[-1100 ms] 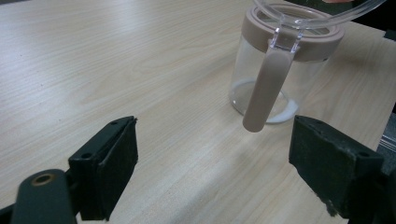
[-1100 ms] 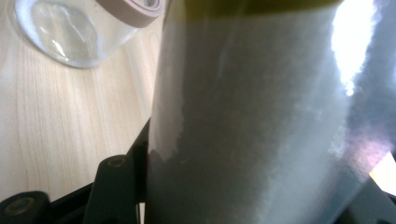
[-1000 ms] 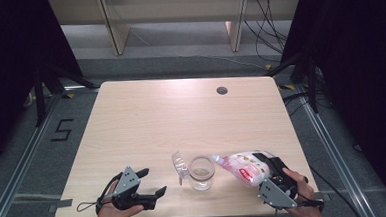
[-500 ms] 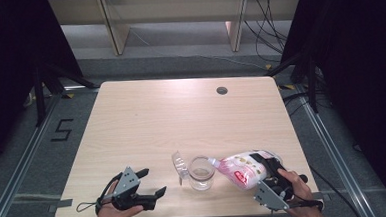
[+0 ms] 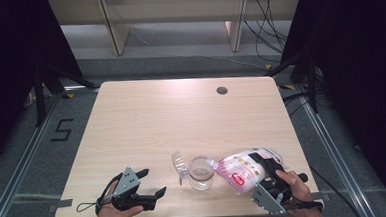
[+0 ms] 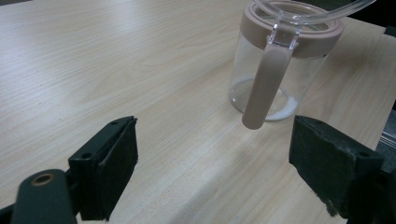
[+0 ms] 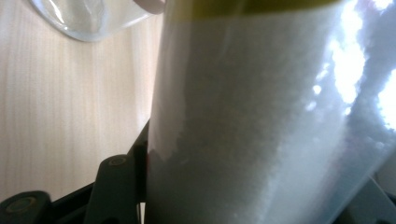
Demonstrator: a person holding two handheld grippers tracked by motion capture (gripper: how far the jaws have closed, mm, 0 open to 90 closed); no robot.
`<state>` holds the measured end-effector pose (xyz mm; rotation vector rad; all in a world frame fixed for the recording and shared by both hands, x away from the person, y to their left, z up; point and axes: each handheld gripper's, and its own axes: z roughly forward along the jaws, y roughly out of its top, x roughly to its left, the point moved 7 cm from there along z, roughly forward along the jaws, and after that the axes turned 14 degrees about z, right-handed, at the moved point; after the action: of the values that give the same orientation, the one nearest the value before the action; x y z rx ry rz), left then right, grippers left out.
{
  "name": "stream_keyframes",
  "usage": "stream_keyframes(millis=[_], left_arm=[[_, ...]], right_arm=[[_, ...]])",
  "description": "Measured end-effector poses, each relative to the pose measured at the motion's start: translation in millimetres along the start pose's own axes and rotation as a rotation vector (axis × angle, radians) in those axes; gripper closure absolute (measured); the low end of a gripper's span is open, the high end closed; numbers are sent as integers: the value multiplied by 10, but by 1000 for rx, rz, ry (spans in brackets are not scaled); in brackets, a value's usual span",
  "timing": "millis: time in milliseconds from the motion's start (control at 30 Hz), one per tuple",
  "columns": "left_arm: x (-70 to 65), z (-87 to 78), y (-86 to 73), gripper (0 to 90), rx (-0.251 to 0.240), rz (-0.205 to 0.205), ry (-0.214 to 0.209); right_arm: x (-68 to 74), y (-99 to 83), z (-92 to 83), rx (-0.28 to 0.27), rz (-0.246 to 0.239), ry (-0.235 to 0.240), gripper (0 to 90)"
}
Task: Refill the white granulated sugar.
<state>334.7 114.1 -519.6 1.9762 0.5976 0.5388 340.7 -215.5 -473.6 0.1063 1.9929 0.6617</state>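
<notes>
A clear glass jar (image 5: 201,173) with a pink rim stands near the table's front edge, its lid (image 5: 179,165) flipped open to the left. A thin white layer lies on the jar's (image 6: 275,70) bottom, and a pink strap (image 6: 264,88) hangs down its side. My right gripper (image 5: 263,165) is shut on a pink-and-white bag (image 5: 239,170) of white granules, tilted with its mouth at the jar's rim. In the right gripper view the bag (image 7: 261,116) sits between the jaws (image 7: 243,196), and the jar (image 7: 88,14) is at top left. My left gripper (image 5: 153,182) rests open on the table left of the jar, nothing between its jaws (image 6: 212,172).
The wooden table (image 5: 181,119) has a round cable hole (image 5: 222,91) at its far right. The jar and bag sit close to the front edge. Table legs and cables lie on the floor behind, with dark curtains at both sides.
My right gripper has edged the bag slightly left toward the jar. The left gripper and the jar have stayed in place.
</notes>
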Motion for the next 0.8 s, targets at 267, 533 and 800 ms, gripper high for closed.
stream_keyframes(millis=[267,533,800], left_arm=[[3,-3,-8,153,8,3,0],[5,-9,-17,152,13,3,3],[0,-20,-17,152,18,4,10]], right_arm=[[21,-5,46,19,-31,-2,459],[-34,29,89,44,-182,-18,461],[-35,36,72,67,-202,-35,463]])
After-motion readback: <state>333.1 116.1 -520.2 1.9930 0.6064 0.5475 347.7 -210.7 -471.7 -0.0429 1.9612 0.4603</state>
